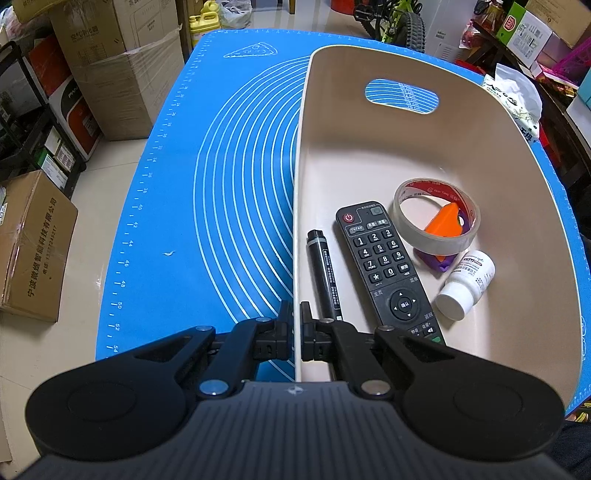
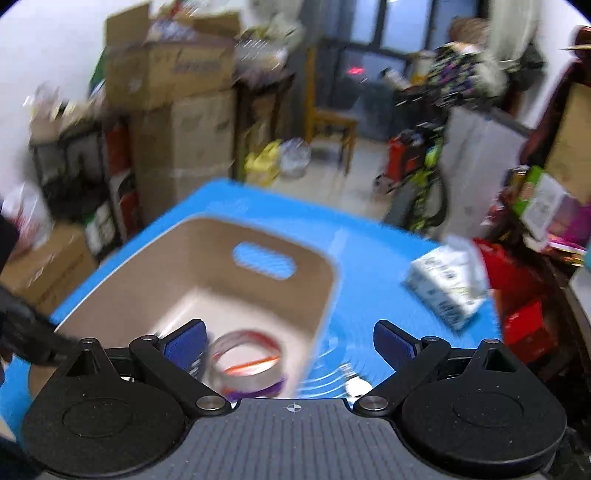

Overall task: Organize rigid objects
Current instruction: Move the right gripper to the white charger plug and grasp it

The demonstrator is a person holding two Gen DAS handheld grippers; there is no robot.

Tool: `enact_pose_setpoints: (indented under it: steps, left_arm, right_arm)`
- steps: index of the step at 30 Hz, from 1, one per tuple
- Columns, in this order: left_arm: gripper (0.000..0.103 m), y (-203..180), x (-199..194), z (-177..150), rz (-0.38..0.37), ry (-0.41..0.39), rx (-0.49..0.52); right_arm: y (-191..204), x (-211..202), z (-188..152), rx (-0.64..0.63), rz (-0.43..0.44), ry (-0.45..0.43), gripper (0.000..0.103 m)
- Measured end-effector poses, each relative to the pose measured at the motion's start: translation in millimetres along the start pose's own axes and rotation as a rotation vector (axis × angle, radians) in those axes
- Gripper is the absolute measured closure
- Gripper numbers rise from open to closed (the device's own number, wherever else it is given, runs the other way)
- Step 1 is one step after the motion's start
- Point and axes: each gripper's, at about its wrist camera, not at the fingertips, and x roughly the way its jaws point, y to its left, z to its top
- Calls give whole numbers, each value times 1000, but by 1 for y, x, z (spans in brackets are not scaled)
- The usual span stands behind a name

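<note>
A beige bin [image 1: 369,147] stands on the blue mat [image 1: 229,184]. Inside lie a black marker [image 1: 325,273], a black remote [image 1: 388,266], a tape roll [image 1: 436,218] over an orange and purple toy [image 1: 445,225], and a white bottle [image 1: 465,284]. My left gripper [image 1: 295,314] is shut on the bin's left wall, one finger on each side. In the blurred right wrist view my right gripper [image 2: 291,343] is open and empty above the bin [image 2: 207,266], over the tape roll [image 2: 247,354].
Cardboard boxes [image 1: 110,55] and shelves stand on the floor left of the table. A white packet [image 1: 517,99] lies at the mat's far right corner; it also shows in the right wrist view [image 2: 447,288]. A bicycle [image 1: 399,18] stands beyond the table.
</note>
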Motion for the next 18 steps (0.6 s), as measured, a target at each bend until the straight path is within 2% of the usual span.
enact_pose_setpoints:
  steps: [2,5,10,14,18]
  left_arm:
    - [99,0,0,0,0,0,0]
    - [99,0,0,0,0,0,0]
    - [99,1,0,0,0,-2,-2]
    - [99,2,0,0,0,-2,-2]
    - [99,2,0,-1,5,-2,1]
  right_arm:
    - [-20,-3,-3,40,-44,-12,6]
    - [-47,3,-13,115,-88,16,6]
    - [-79,27,-48,226,-128,70,6]
    - [-91,49,-75,301,-142,103,6]
    - [-91,70,-100,325,-151,118,6]
